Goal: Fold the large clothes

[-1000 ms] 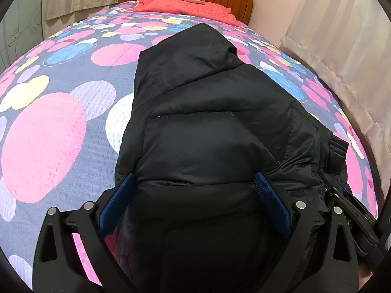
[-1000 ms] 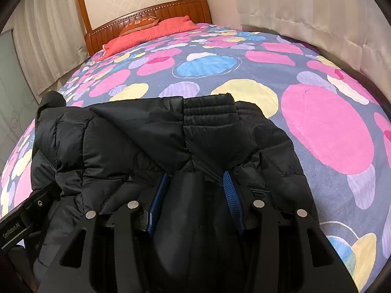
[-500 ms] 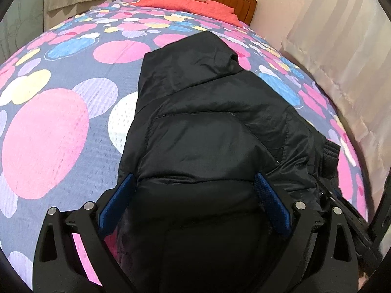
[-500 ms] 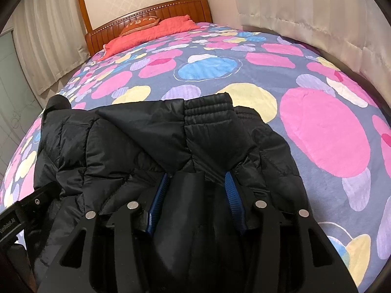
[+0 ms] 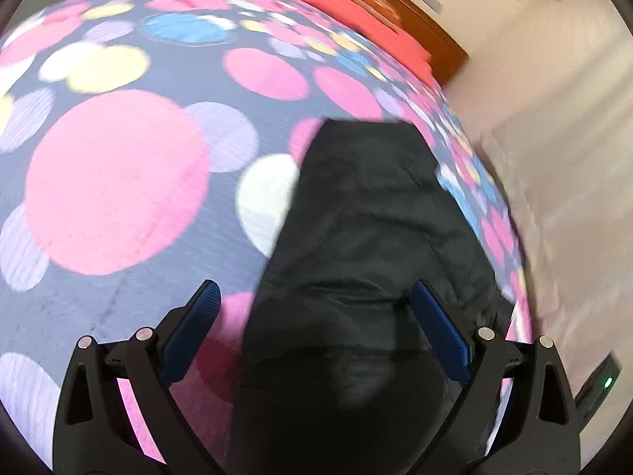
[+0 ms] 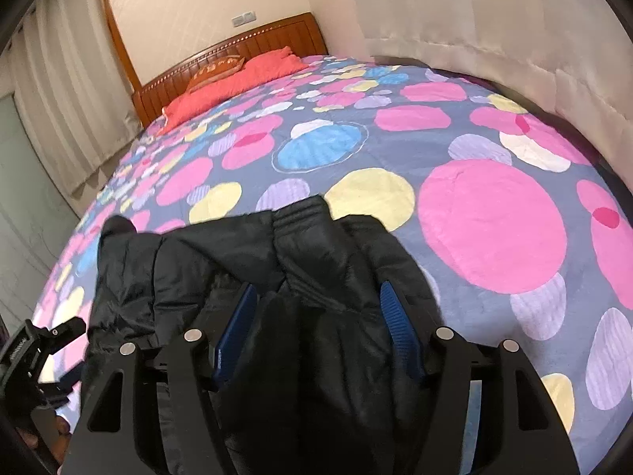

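Note:
A black puffer jacket (image 5: 368, 237) lies folded on the bed, its hood end pointing toward the headboard. In the right wrist view the jacket (image 6: 245, 261) shows a ribbed cuff lying on top. My left gripper (image 5: 314, 297) is open, its blue pads wide apart above the jacket's near end, holding nothing. My right gripper (image 6: 316, 297) is open, with the pads either side of a bunched fold of the jacket. The left gripper (image 6: 35, 352) also shows at the left edge of the right wrist view.
The bedspread (image 6: 490, 221) is grey-blue with large pink, yellow, blue and lilac dots. A red pillow (image 6: 233, 83) lies against the wooden headboard (image 6: 237, 47). Pale curtains (image 6: 494, 19) hang beside the bed. The left wrist view is motion-blurred.
My right gripper's pads have spread apart and let go of the jacket fold. My left gripper has swung left and tilted, so the jacket now sits to the right in its view.

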`<state>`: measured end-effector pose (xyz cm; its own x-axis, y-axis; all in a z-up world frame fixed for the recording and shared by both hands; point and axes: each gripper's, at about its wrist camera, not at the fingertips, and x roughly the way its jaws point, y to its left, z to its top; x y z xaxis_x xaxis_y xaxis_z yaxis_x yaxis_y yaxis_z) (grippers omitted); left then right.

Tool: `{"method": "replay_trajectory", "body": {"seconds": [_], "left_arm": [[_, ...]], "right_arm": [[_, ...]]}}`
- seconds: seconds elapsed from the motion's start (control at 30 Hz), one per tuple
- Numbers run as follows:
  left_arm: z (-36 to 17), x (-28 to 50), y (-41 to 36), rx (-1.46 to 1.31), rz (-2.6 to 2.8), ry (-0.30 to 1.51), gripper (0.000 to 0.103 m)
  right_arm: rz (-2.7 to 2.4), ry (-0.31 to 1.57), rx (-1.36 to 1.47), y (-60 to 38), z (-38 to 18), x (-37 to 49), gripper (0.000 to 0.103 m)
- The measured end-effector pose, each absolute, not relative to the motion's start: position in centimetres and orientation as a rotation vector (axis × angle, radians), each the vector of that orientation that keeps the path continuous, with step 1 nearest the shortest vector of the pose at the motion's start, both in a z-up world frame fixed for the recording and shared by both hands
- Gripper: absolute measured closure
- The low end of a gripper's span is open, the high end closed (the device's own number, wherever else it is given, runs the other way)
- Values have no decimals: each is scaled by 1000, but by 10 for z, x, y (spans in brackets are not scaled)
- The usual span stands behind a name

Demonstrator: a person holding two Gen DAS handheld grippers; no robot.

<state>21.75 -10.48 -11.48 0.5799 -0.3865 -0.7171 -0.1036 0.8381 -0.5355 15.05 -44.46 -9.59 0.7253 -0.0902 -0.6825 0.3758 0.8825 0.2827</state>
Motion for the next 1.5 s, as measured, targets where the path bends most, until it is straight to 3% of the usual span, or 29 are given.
{"method": "replay_trajectory", "body": {"seconds": [0.13,0.37,0.6,1.07,1.17,1.23,1.33,1.5], "left_arm": [[-125,216,-80,-707,-157,961,6],[-167,221,-60,-925,-214,1064,6],[-170,228,-76,-900,-344,1070,3],[-175,245,-113,-831,-559,1136,3],[-176,246,-115,-835,-584,1140,8],[-175,245,-114,-850,-597,1142,12],[-173,244,-111,-856,-604,1138,19],[-163,237,-108,-840,-591,1119,24]], "right_arm": [[-246,715,527,-471,-97,147,32],[-198,780,771,-521,-132,146,31],[-25,785,952,-526,-166,145,25],[233,864,928,-476,-172,163,23],[236,871,908,-467,-173,168,28],[256,872,935,-463,-175,170,43],[282,847,971,-459,-178,165,55],[287,823,977,-449,-171,168,61]]}}
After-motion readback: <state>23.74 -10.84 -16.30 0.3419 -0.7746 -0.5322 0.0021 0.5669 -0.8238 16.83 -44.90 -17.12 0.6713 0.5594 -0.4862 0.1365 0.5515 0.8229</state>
